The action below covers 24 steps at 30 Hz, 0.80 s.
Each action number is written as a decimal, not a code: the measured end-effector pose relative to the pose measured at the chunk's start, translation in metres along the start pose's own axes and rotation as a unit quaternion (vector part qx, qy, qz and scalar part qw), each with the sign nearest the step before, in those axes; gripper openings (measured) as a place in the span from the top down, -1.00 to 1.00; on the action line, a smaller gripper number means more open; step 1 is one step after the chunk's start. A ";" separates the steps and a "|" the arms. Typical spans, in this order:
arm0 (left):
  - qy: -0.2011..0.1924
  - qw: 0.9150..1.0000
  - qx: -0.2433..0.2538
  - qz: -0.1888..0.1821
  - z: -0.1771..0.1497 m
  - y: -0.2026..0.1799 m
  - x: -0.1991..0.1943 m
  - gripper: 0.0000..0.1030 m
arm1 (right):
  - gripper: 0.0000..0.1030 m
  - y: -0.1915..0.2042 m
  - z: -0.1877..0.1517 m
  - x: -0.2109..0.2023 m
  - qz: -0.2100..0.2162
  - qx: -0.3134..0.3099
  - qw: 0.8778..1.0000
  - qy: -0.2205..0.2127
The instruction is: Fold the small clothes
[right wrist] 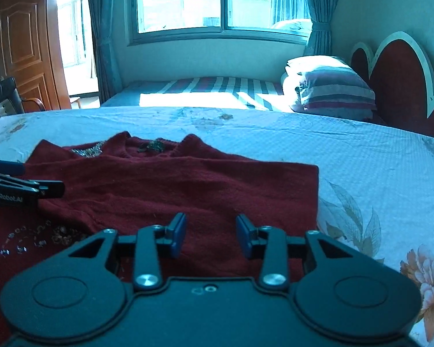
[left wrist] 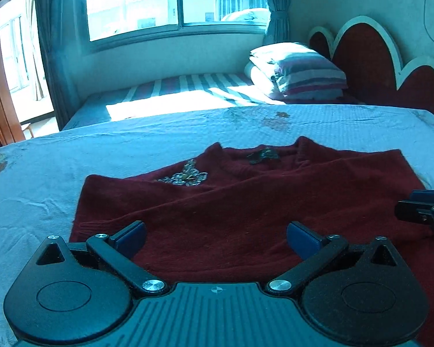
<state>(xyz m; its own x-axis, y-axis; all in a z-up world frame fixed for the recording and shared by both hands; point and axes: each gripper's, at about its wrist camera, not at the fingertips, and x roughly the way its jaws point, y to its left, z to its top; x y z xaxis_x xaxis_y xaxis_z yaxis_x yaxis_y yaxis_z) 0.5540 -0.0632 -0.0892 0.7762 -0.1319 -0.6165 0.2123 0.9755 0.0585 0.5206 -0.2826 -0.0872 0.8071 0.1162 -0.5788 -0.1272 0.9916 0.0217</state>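
Observation:
A dark red knitted sweater point(left wrist: 231, 202) with beaded trim near the neck lies partly folded on the pale floral bedsheet point(left wrist: 43, 173). It also shows in the right wrist view point(right wrist: 188, 185). My left gripper point(left wrist: 216, 235) is open wide and empty, low over the sweater's near edge. My right gripper point(right wrist: 211, 235) is open with a narrower gap, empty, over the sweater's near right part. The right gripper's tip shows at the right edge of the left wrist view point(left wrist: 425, 212). The left gripper shows at the left of the right wrist view point(right wrist: 20, 188).
A striped pillow point(left wrist: 306, 72) on white bedding lies by a red heart-shaped headboard point(left wrist: 370, 60) at the far right. A striped mattress point(right wrist: 211, 86) lies under the window. A wooden door point(right wrist: 23, 46) and a dark chair point(right wrist: 3, 95) stand at far left.

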 end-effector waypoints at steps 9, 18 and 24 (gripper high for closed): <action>0.003 0.998 0.056 0.015 -0.020 -0.016 0.007 -1.00 | 0.20 0.007 -0.021 0.007 0.010 -0.041 0.999 0.027; -0.006 0.997 0.064 0.035 -0.024 -0.001 -0.007 -1.00 | 0.23 -0.001 -0.017 -0.006 0.008 -0.017 1.000 0.008; -0.016 0.999 0.008 0.047 -0.017 0.047 -0.018 -0.99 | 0.24 -0.012 -0.011 0.001 0.003 -0.012 1.000 0.023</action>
<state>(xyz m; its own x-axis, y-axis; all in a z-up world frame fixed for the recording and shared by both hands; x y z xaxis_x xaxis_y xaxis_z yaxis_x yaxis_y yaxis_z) 0.5401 -0.0123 -0.0886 0.8112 -0.0466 -0.5830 0.1482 0.9807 0.1278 0.5165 -0.2947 -0.0967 0.7791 0.1181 -0.6156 -0.1454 0.9894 0.0058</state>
